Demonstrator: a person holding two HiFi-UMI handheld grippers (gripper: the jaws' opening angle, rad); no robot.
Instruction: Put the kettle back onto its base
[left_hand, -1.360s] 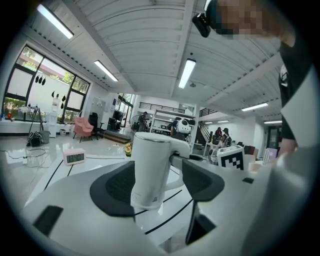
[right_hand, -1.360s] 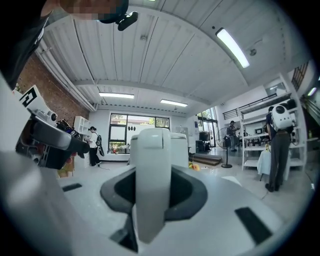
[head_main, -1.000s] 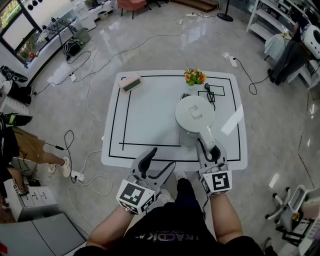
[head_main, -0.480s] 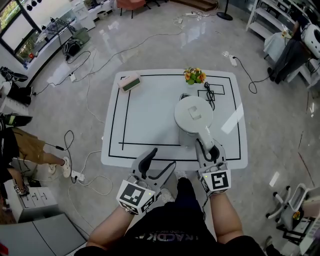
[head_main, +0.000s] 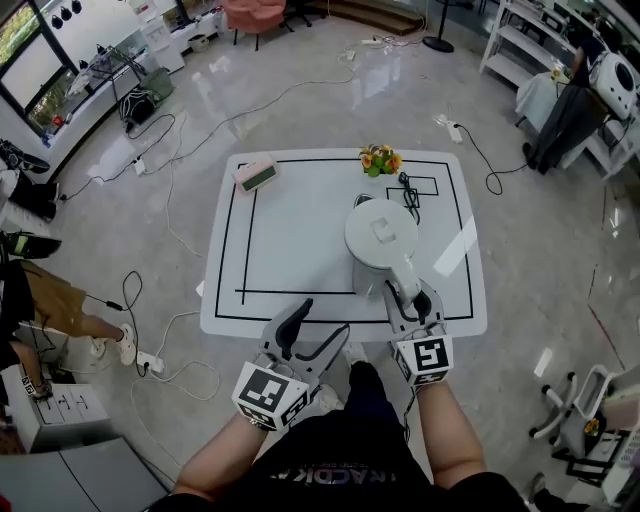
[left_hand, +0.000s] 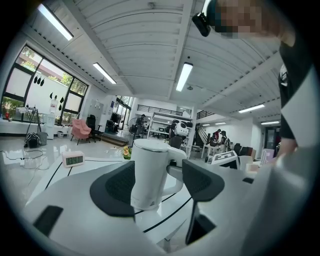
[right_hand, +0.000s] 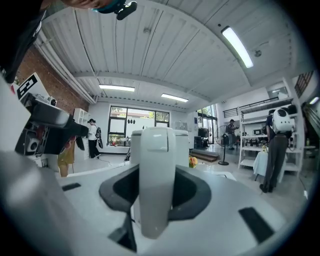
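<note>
right claw (right_hand: 156, 192): jaws just eased slightly wider; pads touch both sides of the kettle (head_main: 383, 238) handle (right_hand: 157, 165)
left claw (left_hand: 157, 186): wide open, empty, at the table (head_main: 300, 250) near edge

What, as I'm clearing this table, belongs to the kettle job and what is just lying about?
Job: kettle; right tongs, jaws just easing open, its handle between them; black cord, likely its power lead.
Lying about: pink clock; flowers; left tongs, open, empty.
</note>
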